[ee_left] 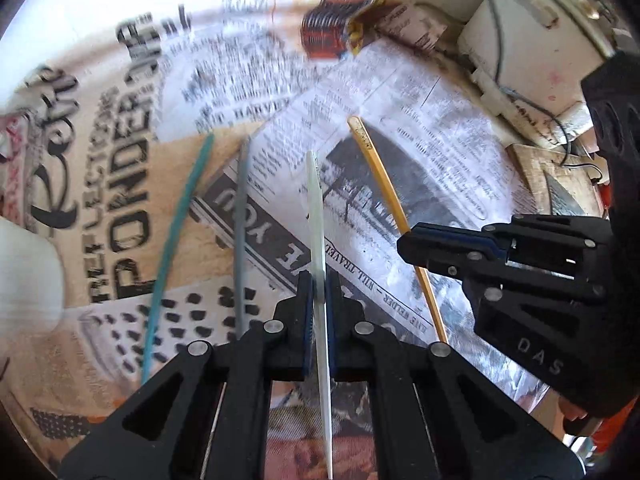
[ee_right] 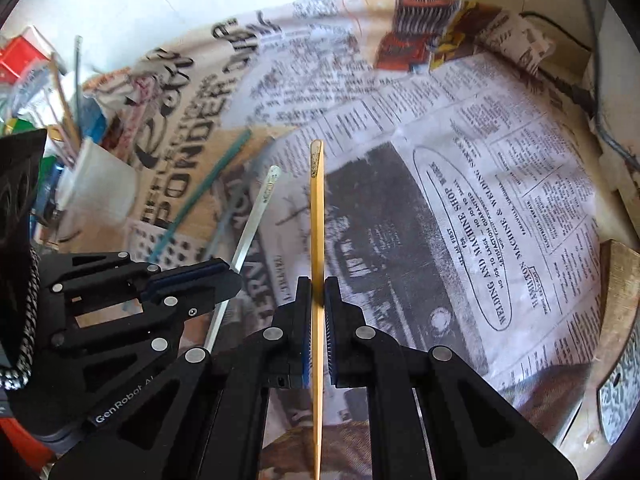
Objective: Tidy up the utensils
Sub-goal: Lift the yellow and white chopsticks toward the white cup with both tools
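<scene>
My left gripper [ee_left: 319,280] is shut on a white stick-like utensil [ee_left: 316,200] and holds it above the newspaper. My right gripper [ee_right: 318,284] is shut on a yellow stick-like utensil [ee_right: 317,208]. In the left wrist view the right gripper [ee_left: 408,236] and its yellow utensil [ee_left: 376,164] show at the right. In the right wrist view the left gripper [ee_right: 236,276] and its white utensil [ee_right: 260,208] show at the left. A teal utensil [ee_left: 176,236] and a grey utensil [ee_left: 242,240] lie on the newspaper, the teal one also in the right wrist view [ee_right: 200,196].
Newspaper [ee_right: 460,200] covers the table. A white cup [ee_right: 100,188] holding several utensils stands at the left, with cluttered packets [ee_right: 24,64] behind it. A white box with cables [ee_left: 520,32] and a wooden board [ee_left: 556,180] sit at the right.
</scene>
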Demonstrator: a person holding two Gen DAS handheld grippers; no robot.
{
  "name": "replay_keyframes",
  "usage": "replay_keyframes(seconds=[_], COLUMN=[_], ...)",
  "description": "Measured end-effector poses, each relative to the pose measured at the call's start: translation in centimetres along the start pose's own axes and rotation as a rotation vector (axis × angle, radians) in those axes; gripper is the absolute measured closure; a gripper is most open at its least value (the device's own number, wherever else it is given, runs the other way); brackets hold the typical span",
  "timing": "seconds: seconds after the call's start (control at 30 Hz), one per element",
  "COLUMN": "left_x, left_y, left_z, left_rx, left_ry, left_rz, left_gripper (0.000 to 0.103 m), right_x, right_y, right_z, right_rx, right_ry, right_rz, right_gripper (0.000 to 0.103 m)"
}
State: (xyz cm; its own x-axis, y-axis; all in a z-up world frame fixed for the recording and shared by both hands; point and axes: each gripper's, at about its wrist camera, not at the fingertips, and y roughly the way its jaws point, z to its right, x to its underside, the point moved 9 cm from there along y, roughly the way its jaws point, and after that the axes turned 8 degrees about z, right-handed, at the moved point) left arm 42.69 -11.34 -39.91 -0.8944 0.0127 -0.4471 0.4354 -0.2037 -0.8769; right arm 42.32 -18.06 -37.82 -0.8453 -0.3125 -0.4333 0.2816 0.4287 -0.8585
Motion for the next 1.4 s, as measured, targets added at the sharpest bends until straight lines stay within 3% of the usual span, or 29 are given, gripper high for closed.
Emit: replay_keyframes(seconds=[0.27,0.8,1.4], left_x=[-0.6,-0.1,-2.8], left_y=[-5.5,-12.8,-21.6], left_z=[0.0,-1.1,-6.9], left_rx=[-0.017,-0.054,-0.141], left_ry=[-0.007,-0.01,-0.055], left_rz=[0.137,0.312,0.518], left_gripper=[0.099,0.099,0.1], right_x=[-0.7,-2.3,-7.3], right_y=[-4.1,-9.8,-14.1], right_z=[-1.9,-5.6,-13.6], right_rx=[0.041,0.049,-0.017], right_ry=[-0.06,-0.092,-0.177], right_rz=[0.126,0.288,0.465], right_gripper=[0.097,0.097,0.097])
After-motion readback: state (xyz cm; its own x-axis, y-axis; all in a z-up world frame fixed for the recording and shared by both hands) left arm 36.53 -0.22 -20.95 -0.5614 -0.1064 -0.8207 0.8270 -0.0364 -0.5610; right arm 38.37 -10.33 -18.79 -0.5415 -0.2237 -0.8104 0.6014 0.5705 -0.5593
